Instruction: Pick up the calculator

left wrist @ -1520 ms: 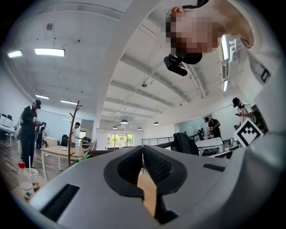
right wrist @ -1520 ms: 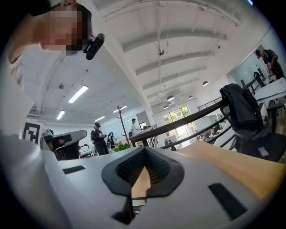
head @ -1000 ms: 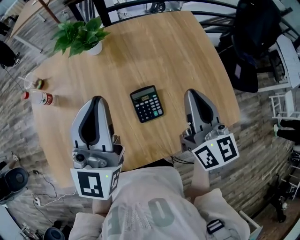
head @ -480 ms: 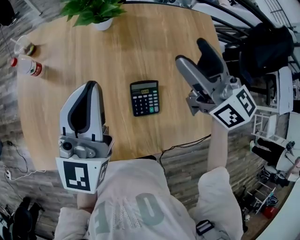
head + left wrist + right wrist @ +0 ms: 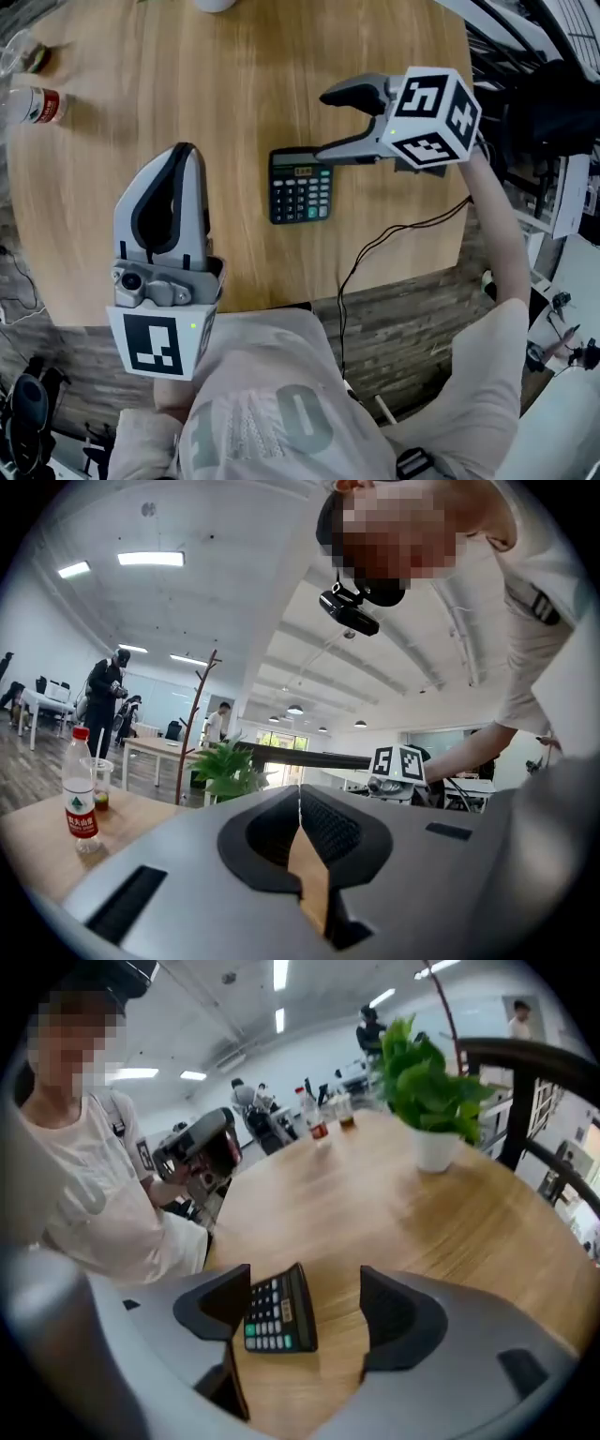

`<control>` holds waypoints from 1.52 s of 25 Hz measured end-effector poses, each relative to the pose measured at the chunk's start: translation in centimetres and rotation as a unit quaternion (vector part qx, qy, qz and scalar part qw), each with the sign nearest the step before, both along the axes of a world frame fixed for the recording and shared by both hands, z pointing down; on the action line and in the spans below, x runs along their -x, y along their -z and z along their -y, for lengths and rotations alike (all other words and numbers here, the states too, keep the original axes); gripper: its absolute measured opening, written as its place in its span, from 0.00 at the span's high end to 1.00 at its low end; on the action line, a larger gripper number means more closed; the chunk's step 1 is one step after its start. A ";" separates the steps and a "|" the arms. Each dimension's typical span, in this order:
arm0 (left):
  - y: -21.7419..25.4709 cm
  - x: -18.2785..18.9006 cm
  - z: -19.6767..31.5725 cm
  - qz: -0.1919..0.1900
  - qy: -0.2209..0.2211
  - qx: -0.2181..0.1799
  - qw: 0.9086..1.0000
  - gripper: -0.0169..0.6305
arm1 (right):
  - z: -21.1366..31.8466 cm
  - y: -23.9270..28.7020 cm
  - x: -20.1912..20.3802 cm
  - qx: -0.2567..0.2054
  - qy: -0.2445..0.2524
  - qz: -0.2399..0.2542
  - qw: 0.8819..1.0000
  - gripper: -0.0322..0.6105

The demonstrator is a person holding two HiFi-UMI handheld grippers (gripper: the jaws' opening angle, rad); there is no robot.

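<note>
The black calculator (image 5: 300, 185) lies flat on the wooden table (image 5: 234, 75), keys up. My right gripper (image 5: 323, 126) hangs above its right end, tilted down, jaws open and wide apart. In the right gripper view the calculator (image 5: 277, 1312) shows between the two open fingers of that gripper (image 5: 302, 1290), nearer the left finger (image 5: 220, 1302) and not touched by either. My left gripper (image 5: 183, 155) floats over the table to the calculator's left, jaws shut with nothing in them. Its closed tips (image 5: 300, 803) fill the left gripper view.
A water bottle (image 5: 37, 103) and a plastic cup (image 5: 28, 56) stand at the table's far left. A potted plant (image 5: 427, 1091) stands at the back. A black cable (image 5: 375, 253) hangs over the front edge near the calculator. Chairs and a black bag (image 5: 553, 103) crowd the right.
My right gripper swung up from the table's front edge, rolled over and came down beside the calculator, its jaws opening wide. The left gripper stayed shut and sank a little.
</note>
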State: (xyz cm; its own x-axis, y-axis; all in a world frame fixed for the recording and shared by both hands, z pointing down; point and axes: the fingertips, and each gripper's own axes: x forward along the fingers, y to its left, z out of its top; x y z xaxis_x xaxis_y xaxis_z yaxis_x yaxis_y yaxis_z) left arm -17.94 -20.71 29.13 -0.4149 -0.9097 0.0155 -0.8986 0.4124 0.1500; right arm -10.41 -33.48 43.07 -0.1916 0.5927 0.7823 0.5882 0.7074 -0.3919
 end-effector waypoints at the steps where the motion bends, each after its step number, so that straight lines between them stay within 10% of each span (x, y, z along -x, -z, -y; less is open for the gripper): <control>1: -0.6 0.2 0.0 -0.006 0.006 0.006 1.000 0.96 | -0.1 -1.3 -0.5 -0.004 0.023 -0.033 0.999 0.37; 12: -6.4 3.4 0.6 -0.087 0.034 0.016 0.995 0.95 | -3.4 -8.8 -5.7 0.073 0.189 -0.291 0.935 0.37; 20: -8.7 4.2 1.5 -0.106 0.024 0.032 0.994 0.95 | -4.1 -8.8 -6.0 0.147 0.214 -0.402 0.878 0.37; 31: -9.9 4.3 1.6 -0.130 0.016 0.027 0.991 0.95 | -5.2 -8.5 -7.5 0.153 0.249 -0.440 0.849 0.38; 38: -10.1 4.3 1.6 -0.135 0.010 0.025 0.990 0.95 | -5.2 -9.0 -7.6 0.121 0.266 -0.414 0.862 0.41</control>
State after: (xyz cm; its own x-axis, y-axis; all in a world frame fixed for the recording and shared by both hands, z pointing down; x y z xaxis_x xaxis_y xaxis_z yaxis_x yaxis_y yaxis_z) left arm -22.21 -22.35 39.27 -0.4069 -0.8968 0.1739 -0.8201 0.4425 0.3628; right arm -2.79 -28.26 52.03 0.7225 0.5896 0.3610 0.2509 0.2628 -0.9316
